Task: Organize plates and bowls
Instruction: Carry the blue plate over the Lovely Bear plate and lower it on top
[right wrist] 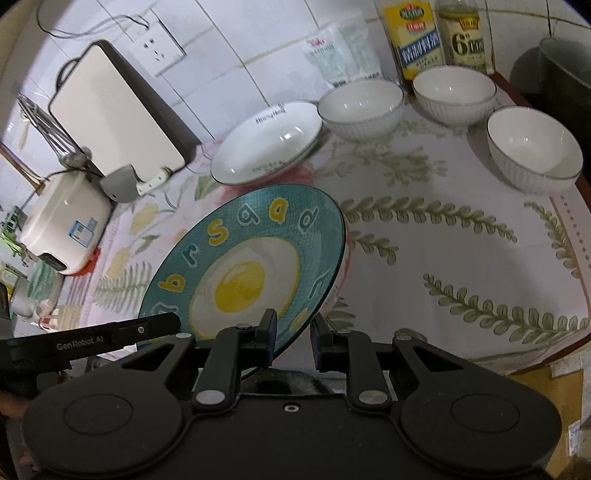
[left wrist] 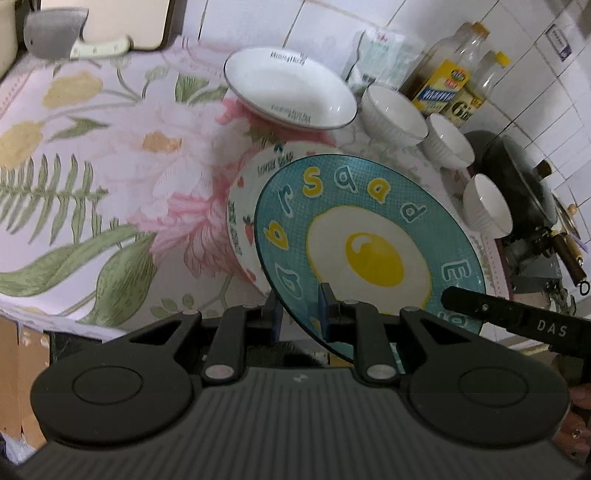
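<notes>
Both the left gripper (left wrist: 300,314) and right gripper (right wrist: 293,330) have jaws clamped on the near rim of a tilted egg plate (left wrist: 369,240) at lower centre, above a floral-clothed worktop (left wrist: 92,147) with three bowls (right wrist: 360,109) before a white tiled wall (right wrist: 240,48) at the top.

Floral tablecloth (right wrist: 461,221) w/ pink blooms & green fern fronds covers the counter. Cleaver (left wrist: 55,35) w/ pale handle lies at far left, just beside a cream cutting board (right wrist: 110,118) leaning vs the white tiled wall (right wrist: 240,44). Wall socket (right wrist: 157,50) above the board. White rice cooker (right wrist: 64,225) near the cloth's left edge. Two oil bottles (right wrist: 439,37) w/ yellow caps & a plastic packet (right wrist: 341,55) at the back. Dark wok (left wrist: 517,177) at right, off the cloth.
</notes>
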Motion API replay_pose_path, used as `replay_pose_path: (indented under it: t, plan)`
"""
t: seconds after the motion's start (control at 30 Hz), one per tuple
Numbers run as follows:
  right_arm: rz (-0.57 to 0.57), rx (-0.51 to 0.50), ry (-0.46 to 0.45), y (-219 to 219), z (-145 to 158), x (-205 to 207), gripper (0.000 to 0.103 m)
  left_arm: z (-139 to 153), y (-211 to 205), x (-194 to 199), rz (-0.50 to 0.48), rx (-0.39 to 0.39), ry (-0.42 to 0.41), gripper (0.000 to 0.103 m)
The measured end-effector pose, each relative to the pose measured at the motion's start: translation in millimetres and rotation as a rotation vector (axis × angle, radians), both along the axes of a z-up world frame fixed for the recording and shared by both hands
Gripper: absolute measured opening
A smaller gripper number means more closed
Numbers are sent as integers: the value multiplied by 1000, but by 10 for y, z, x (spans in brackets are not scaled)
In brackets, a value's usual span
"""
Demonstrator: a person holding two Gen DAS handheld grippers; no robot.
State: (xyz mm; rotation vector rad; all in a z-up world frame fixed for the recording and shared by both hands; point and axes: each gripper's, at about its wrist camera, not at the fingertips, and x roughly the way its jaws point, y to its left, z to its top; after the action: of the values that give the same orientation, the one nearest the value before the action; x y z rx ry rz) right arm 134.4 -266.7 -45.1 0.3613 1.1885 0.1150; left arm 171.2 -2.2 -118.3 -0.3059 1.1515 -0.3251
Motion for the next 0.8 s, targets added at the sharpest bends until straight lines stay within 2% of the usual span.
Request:
replay_pose_path:
  t: [0.2,0.43,0.7,0.8]
  plan:
    - [-2,-4,36,-4,-132,64,24,-135,8,54,15,-3,45,17]
    - [12,-54,62,42,-172,87,24,-240,-1,68,33,-15,101,17]
    - [44,-92,66,110,-237,143,24,-290,14,140,57,-2,129,18]
    - [84,-136,59,164,-281,163,25,-308,3,154,52,-5,130,18]
